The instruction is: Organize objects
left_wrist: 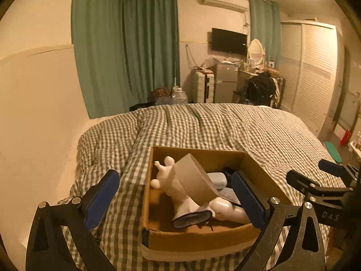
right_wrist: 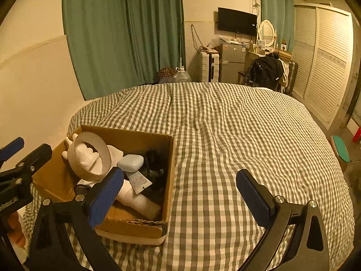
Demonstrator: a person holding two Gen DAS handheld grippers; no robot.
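A cardboard box (left_wrist: 194, 237) sits on the checked bedcover, also in the right wrist view (right_wrist: 135, 228). In it lie a white plush toy (left_wrist: 169, 180), a roll of brown tape (left_wrist: 194, 180), a pale blue case (left_wrist: 217, 179), a white bottle (left_wrist: 227, 210) and dark items. The tape roll (right_wrist: 90, 158) and blue case (right_wrist: 130, 162) also show in the right wrist view. My left gripper (left_wrist: 176, 201) is open and empty, straddling the box's near left corner. My right gripper (right_wrist: 180, 194) is open and empty, over the bedcover at the box's right wall.
The checked bed (right_wrist: 237, 124) stretches ahead. Green curtains (right_wrist: 124, 33), a suitcase (right_wrist: 208, 66), a small fridge (right_wrist: 232, 65), a chair with dark clothes (right_wrist: 264, 70) and a louvred wardrobe (right_wrist: 325, 67) stand beyond it. A wall (left_wrist: 33, 113) runs along the left.
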